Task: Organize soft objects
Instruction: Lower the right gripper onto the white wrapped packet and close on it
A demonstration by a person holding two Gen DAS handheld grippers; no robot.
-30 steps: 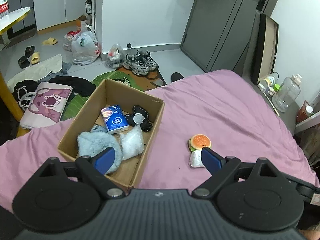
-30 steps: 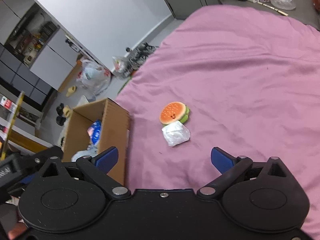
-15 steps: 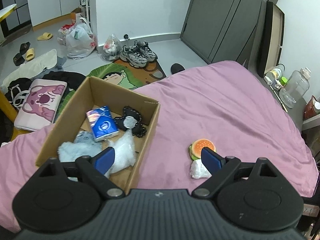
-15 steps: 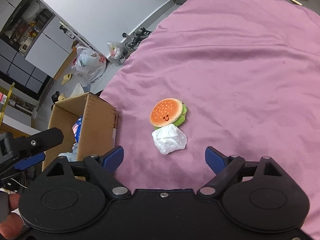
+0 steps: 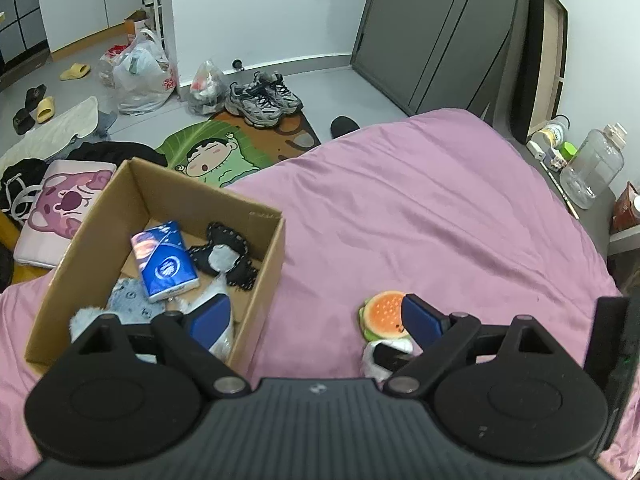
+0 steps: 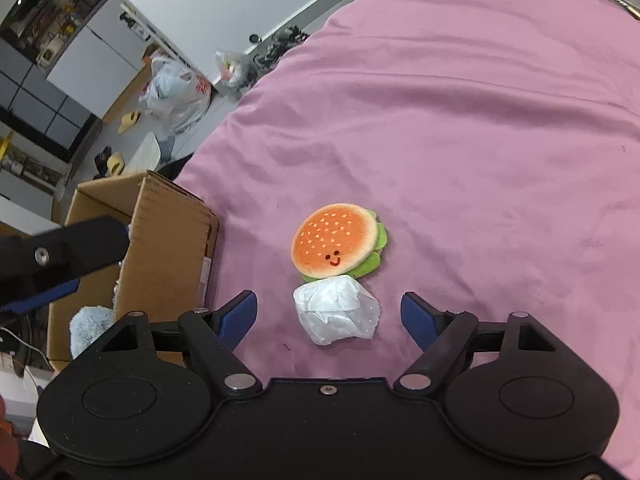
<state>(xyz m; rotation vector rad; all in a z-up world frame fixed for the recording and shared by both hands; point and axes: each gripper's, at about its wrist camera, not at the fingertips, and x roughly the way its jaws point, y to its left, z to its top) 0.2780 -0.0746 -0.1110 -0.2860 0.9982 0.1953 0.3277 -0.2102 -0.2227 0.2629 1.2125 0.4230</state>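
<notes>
On my far left sits the cardboard box, corrugated and open-topped, on the bed under its wrinkled mauve sheet. Inside I see a fluffy pale-blue plush, a glossy blue tissue pack lying flat with its long axis running from the near wall toward the far one, a black-and-grey stitched plush and a crinkled white plastic bundle, partly hidden by my gripper finger.

My left gripper hangs over the box's right wall with its jaws wide apart and nothing between the pads.

Further right, on the bare sheet just beside the box, lies the burger plush: round, velvety orange bun dotted with seeds, a stitched smile facing me, green felt lettuce poking out on its right edge. Touching its near side is a lumpy white plastic-wrapped wad.

My right gripper straddles that wad, its jaws having just been closing; the blue pads stand clear on both sides, not yet pressing it.
</notes>
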